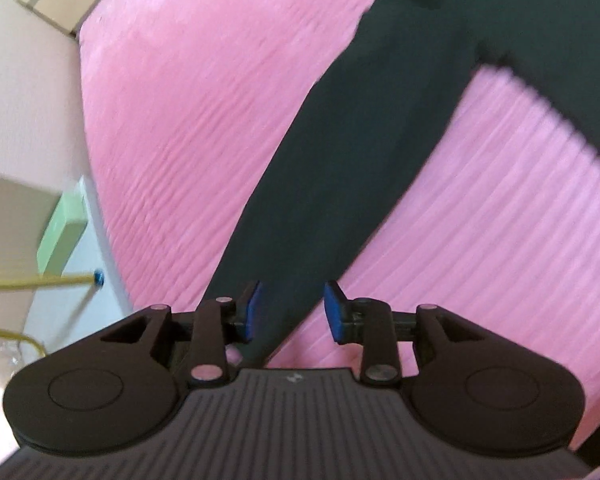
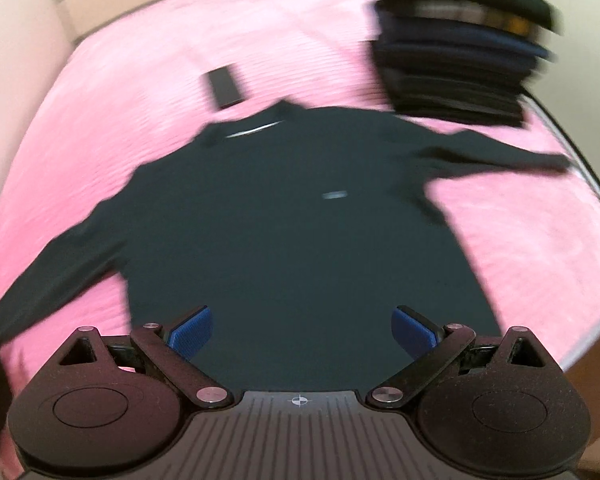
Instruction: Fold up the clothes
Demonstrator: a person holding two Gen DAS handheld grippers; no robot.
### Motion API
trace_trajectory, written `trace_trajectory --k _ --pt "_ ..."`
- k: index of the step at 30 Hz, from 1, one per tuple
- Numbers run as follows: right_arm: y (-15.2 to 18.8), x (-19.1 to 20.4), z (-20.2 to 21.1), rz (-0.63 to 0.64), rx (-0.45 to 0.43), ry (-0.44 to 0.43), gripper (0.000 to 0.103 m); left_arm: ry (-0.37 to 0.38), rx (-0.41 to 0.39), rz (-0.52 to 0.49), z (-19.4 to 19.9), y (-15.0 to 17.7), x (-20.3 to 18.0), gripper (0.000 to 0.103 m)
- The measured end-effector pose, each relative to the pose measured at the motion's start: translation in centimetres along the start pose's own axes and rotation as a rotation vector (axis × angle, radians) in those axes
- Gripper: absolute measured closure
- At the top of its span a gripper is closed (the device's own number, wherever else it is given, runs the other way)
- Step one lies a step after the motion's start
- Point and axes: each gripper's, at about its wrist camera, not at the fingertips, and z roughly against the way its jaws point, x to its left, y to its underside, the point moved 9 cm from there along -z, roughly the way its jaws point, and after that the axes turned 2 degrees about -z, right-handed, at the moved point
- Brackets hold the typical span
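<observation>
Hovering over dark shirt [image 2: 292, 208] | left hand-held gripper [image 1: 292, 312] spread | right hand-held gripper [image 2: 302, 334] spread

Left wrist view looks closely down a sleeve [image 1: 340, 184]; right wrist view overlooks the same shirt [image 2: 284, 216].

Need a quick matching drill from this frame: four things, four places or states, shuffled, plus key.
Things:
1. shirt
2. stack of folded clothes
3. black slab
4. left gripper

Places or states:
A. far right on the pink cover
B. open, over a sleeve
C. spread flat, sleeves out
D. on the cover just beyond the collar

Pairs: 1-C, 2-A, 3-D, 4-B
</observation>
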Motion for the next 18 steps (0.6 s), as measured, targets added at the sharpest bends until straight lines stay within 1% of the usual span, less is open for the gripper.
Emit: trace_trajectory --k 2,4,5,8,9,11,12,13,14,16,18 --pt "-0.9 -4.4 0.1 -0.047 -0.027 0.022 0.005 0.01 -0.027 -0.019 1.7 -2.6 -2.6 0.074" --pt "-2.1 -9.7 -0.1 -0.076 -0.06 0.048 0.005 0.017 -0.052 -0.045 3.3 -5.2 -5.5 0.073" --pt "-2.9 -12.4 -0.5 -0.066 -0.071 0.059 0.005 0.014 -0.059 -0.057 4.2 -6.6 -7.2 0.072" --pt "-5.8 -20.5 -2.5 0.029 -0.096 0.084 0.005 -0.014 -0.051 -0.068 6.4 -10.5 -11.9 0.072" --pt "-6.7 -23.2 -3.1 0.061 -0.104 0.092 0.005 -0.025 -0.036 -0.061 7.1 -11.7 -13.5 0.072" --pt "-8.5 -28.5 -5.1 0.166 -0.101 0.12 0.005 -0.048 0.004 -0.052 8.2 -13.9 -16.7 0.072" --pt "-9.4 -31.0 -6.3 0.229 -0.098 0.129 0.01 -0.046 0.022 -0.051 8.8 -15.1 -18.7 0.072" --pt "-10.4 -33.4 -7.5 0.295 -0.097 0.134 0.023 -0.042 0.038 -0.054 9.3 -16.3 -20.6 0.072" --pt "-11.4 -35.8 -8.8 0.355 -0.085 0.139 0.028 -0.031 0.052 -0.069 9.5 -17.6 -22.6 0.072" --pt "-13.1 -39.8 -11.7 0.462 -0.05 0.148 0.031 -0.005 0.066 -0.118 10.0 -20.3 -26.5 0.072" --pt "-14.5 -42.6 -14.4 0.564 -0.026 0.147 0.032 0.012 0.057 -0.189 10.8 -23.5 -30.3 0.07"
